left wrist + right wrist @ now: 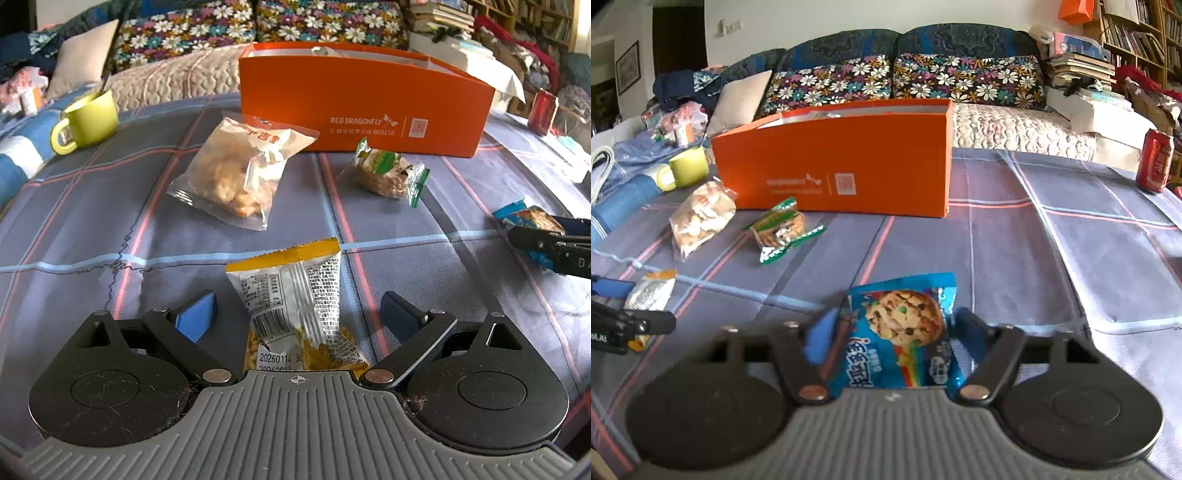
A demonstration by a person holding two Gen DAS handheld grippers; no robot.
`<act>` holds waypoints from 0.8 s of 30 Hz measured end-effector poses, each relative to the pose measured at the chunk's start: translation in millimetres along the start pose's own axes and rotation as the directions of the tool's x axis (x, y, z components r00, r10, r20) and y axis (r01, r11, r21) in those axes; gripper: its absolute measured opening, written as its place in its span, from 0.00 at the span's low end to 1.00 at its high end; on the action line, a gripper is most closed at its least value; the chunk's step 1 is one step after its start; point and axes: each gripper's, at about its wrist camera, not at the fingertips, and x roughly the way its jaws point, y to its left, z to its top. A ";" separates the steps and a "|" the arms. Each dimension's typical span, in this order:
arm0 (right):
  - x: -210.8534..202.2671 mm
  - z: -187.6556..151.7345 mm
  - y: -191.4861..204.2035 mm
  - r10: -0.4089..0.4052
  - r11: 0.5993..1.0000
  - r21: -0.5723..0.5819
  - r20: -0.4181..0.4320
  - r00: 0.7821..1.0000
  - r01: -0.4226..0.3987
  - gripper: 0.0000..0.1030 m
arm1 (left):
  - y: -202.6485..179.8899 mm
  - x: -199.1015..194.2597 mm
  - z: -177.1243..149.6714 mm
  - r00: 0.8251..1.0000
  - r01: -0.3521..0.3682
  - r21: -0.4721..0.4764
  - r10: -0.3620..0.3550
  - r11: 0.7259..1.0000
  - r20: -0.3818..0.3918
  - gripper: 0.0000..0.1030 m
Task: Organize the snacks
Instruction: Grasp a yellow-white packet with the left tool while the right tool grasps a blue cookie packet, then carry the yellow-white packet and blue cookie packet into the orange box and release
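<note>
An orange box (365,107) stands open-topped at the back of the plaid cloth; it also shows in the right wrist view (842,173). My left gripper (299,314) is open, its fingers on either side of a yellow-and-silver snack packet (295,295) without touching it. My right gripper (897,332) has its blue fingers against both sides of a blue cookie packet (905,332), which is shut between them. A clear bag of crackers (236,170) and a green-ended snack pack (388,173) lie in front of the box.
A yellow-green mug (88,122) stands at the left, a red soda can (1154,166) at the right. A couch with floral cushions (905,79) runs behind the table. Book stacks and shelves are at the far right.
</note>
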 end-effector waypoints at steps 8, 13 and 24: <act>-2.1 0.4 -3.0 -0.005 1.000 0.017 0.011 1.000 0.005 0.81 | 2.9 -3.5 3.5 1.000 0.018 0.019 -0.019 1.000 0.018 0.35; -1.1 -0.3 -5.5 -0.005 1.000 0.025 0.005 1.000 0.005 0.73 | 5.3 -2.9 -2.7 1.000 -0.005 -0.009 0.005 1.000 0.030 0.53; -9.4 4.4 -6.2 0.095 0.987 0.122 0.043 0.995 -0.100 0.55 | 26.5 -23.5 12.1 0.990 0.126 -0.115 -0.118 0.985 0.074 0.00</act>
